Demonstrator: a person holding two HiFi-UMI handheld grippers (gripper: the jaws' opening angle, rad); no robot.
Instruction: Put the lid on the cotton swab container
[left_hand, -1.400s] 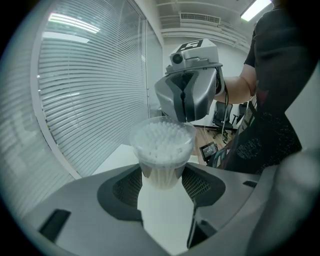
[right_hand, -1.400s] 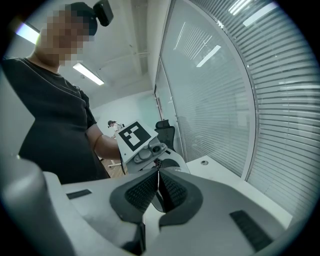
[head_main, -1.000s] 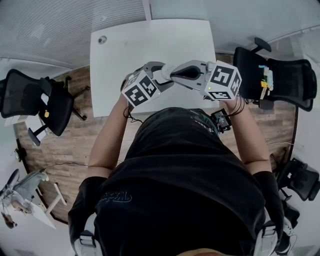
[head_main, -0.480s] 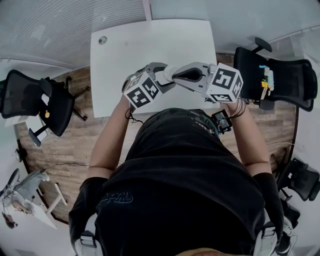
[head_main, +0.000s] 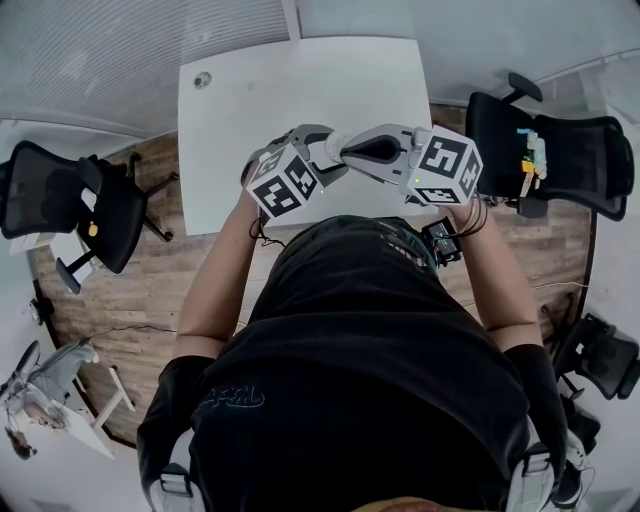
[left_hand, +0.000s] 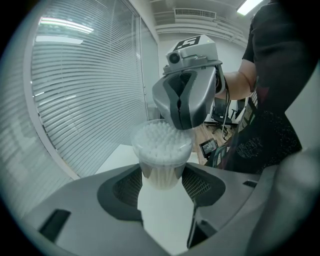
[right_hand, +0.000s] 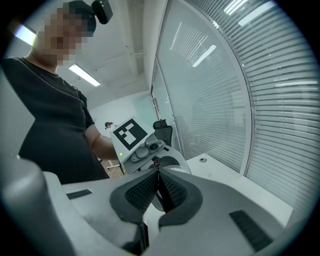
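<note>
Change: almost nothing; both grippers stay met above the table (head_main: 300, 90) edge.
Left gripper (left_hand: 161, 180): jaws wide apart, clamping the cotton swab container (left_hand: 161, 155) by its sides, lower centre of frame.
Lid (right_hand: 160, 202): thin clear edge pinched between the closed right gripper (right_hand: 159, 175) jaws.
Beyond: right gripper's tip sits on the container's mouth.

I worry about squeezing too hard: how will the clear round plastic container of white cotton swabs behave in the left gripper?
The clear round plastic container is probably light, holding only cotton swabs. Its smooth, thin-looking wall may flex or slip between the left gripper's pads, which clamp only its lower part.
</note>
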